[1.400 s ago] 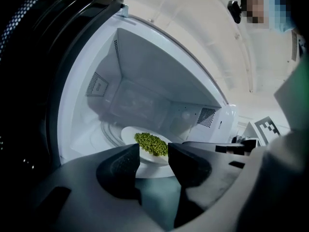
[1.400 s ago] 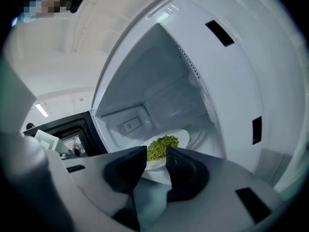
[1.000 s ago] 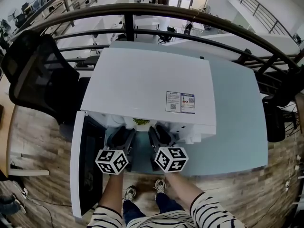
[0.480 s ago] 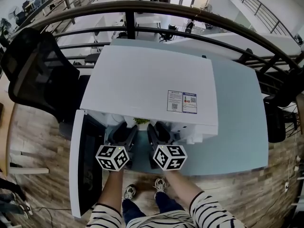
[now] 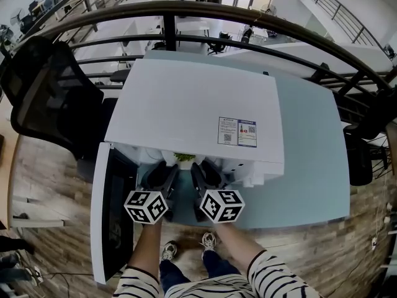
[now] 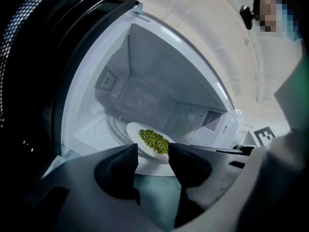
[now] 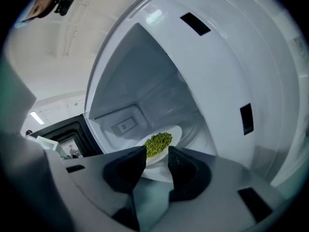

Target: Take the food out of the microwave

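A white microwave [image 5: 192, 110] stands on a pale teal table [image 5: 310, 160], with its door [image 5: 115, 216] swung open to the left. Inside it lies a white plate [image 6: 133, 129] [image 7: 175, 132] with a heap of green peas [image 6: 154, 140] [image 7: 158, 143] [image 5: 184, 158]. My left gripper [image 5: 166, 167] [image 6: 153, 149] and right gripper [image 5: 201, 166] [image 7: 157, 151] reach side by side into the microwave's mouth. Both stand open. The plate's near rim lies just at their fingertips, and the table shows through the gap between each pair of jaws. I cannot see either pair of pads pressing on the plate.
The open door flanks my left gripper closely. The microwave's control panel wall [image 7: 227, 95] is right of my right gripper. A black office chair [image 5: 49, 98] stands left of the table, and a dark railing [image 5: 248, 23] runs behind it.
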